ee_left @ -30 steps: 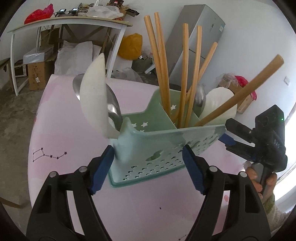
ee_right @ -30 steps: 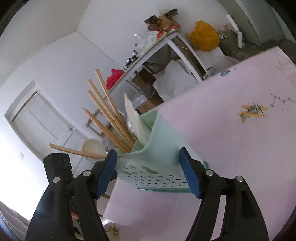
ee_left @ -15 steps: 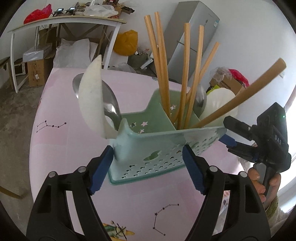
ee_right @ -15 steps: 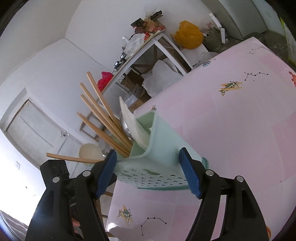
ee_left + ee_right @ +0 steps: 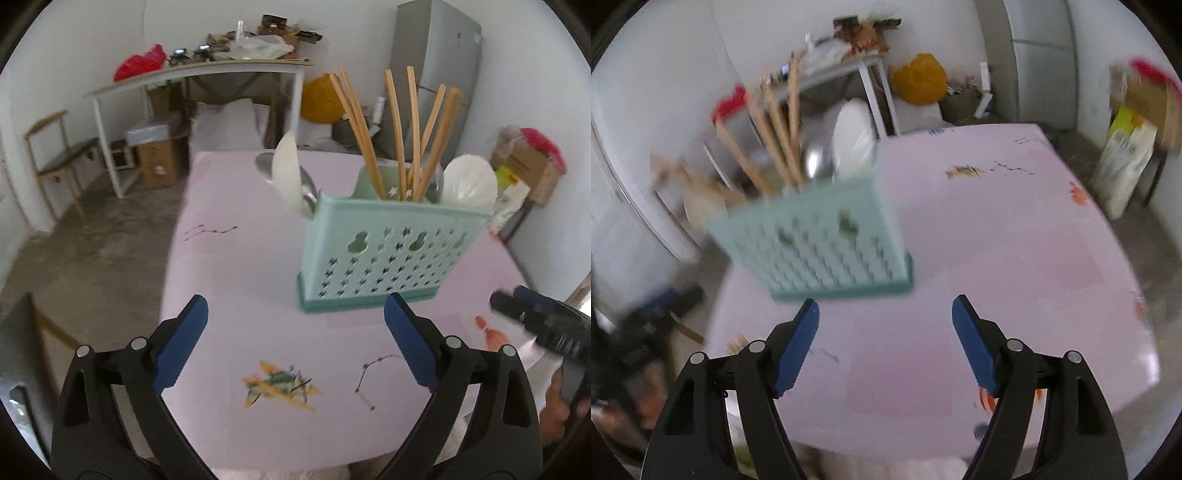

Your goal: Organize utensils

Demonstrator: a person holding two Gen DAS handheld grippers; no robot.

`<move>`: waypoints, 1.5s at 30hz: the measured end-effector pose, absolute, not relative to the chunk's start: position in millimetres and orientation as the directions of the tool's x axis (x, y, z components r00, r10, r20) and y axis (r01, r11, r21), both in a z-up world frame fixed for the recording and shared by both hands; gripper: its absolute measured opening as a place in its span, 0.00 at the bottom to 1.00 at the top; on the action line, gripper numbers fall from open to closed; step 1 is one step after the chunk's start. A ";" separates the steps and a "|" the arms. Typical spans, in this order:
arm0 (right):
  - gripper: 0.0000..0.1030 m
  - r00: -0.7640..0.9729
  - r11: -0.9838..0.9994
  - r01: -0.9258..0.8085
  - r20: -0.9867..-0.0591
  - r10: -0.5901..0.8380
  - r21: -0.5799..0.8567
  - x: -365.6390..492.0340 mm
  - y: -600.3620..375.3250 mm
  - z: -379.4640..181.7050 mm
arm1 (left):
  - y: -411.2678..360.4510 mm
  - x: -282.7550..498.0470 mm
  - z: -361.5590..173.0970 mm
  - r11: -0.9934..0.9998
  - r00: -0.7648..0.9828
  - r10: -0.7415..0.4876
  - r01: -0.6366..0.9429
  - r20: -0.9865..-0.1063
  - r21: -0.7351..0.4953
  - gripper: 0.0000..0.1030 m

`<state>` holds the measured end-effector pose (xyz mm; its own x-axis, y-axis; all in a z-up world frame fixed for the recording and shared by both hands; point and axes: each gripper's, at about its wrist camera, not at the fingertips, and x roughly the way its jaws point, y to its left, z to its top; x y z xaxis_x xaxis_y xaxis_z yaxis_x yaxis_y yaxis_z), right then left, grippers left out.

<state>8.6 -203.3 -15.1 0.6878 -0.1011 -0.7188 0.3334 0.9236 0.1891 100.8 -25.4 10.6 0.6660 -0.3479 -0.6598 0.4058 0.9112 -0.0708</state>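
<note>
A mint green perforated utensil caddy (image 5: 380, 254) stands upright on the pink table (image 5: 236, 288). It holds several wooden chopsticks (image 5: 397, 136), white spoons (image 5: 469, 182) and a metal spoon (image 5: 306, 190). My left gripper (image 5: 295, 343) is open and empty, a short way in front of the caddy. My right gripper (image 5: 884, 349) is open and empty, just in front of the caddy (image 5: 820, 247), which is blurred in that view. The right gripper also shows at the right edge of the left wrist view (image 5: 535, 325).
A white side table (image 5: 199, 74) with clutter stands behind the pink table, with a cardboard box (image 5: 155, 162) under it. A wooden chair (image 5: 55, 158) is at the left and a grey fridge (image 5: 436, 66) at the back right. Bags (image 5: 1123, 162) sit by the wall.
Both grippers have let go of the caddy, opened wide and pulled back from it. The caddy now stands on the table by itself.
</note>
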 end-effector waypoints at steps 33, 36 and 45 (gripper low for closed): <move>0.88 0.660 0.899 0.437 -0.663 -0.353 -0.043 -9.0 -163.5 0.9 | 4.7 56.5 39.3 0.988 0.822 -0.004 0.090 -0.570 0.124 0.91; 0.88 0.662 0.900 0.433 -0.663 -0.351 -0.044 -9.4 -162.6 1.1 | 2.4 56.1 38.8 0.987 0.820 -0.005 0.097 -0.572 0.131 0.91; 0.88 0.663 0.907 0.418 -0.666 -0.342 -0.048 -9.0 -158.5 0.9 | 0.2 60.1 34.9 0.985 0.800 -0.020 0.120 -0.600 0.128 0.91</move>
<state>-9.0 -158.5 0.9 0.6633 -0.3416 -0.6658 0.4184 0.9070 -0.0484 60.1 0.2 34.9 0.8001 -0.0195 -0.5996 0.1199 0.9845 0.1279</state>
